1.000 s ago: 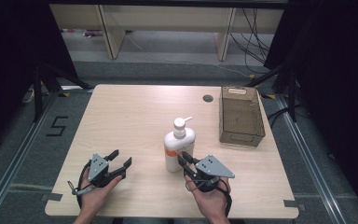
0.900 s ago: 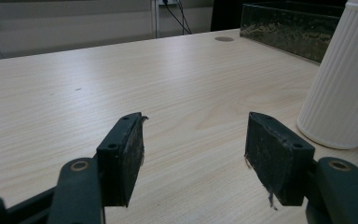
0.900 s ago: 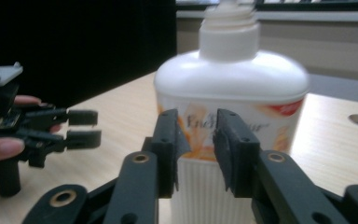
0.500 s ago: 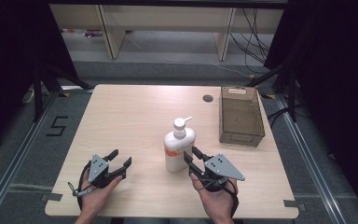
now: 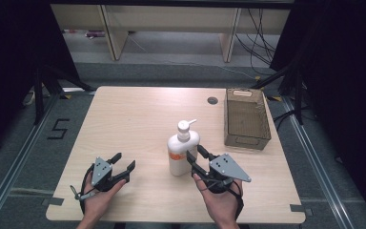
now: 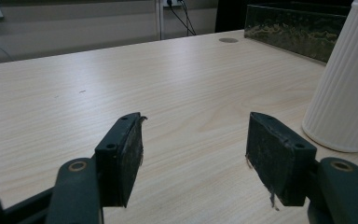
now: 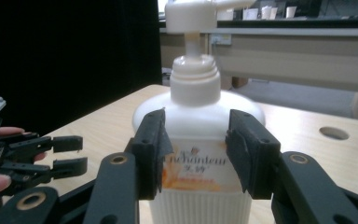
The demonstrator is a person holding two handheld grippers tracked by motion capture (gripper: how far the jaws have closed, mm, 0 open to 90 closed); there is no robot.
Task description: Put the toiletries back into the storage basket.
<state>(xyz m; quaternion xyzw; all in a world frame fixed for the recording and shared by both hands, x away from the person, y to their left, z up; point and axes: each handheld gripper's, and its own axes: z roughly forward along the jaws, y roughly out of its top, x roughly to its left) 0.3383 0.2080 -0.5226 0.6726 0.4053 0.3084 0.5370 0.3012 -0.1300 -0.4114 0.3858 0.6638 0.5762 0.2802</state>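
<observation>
Standing upright mid-worktop [image 5: 138, 114], a white pump lotion bottle [image 5: 183, 149] sits just ahead of the right tool [image 5: 198, 155], whose jaws are spread apart before its label. Left tool [image 5: 122, 163] rests near the front edge, jaws apart on nothing. Brown mesh basket [image 5: 246, 119] sits far right

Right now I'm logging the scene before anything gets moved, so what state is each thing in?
Pump bottle: upright on the table, pump on top, between the right gripper's jaws.
Right gripper: open, jaws either side of the bottle; contact cannot be told.
Left gripper: open, holding nothing, low over the table.
Basket: upright at the table's right, looks empty.
</observation>
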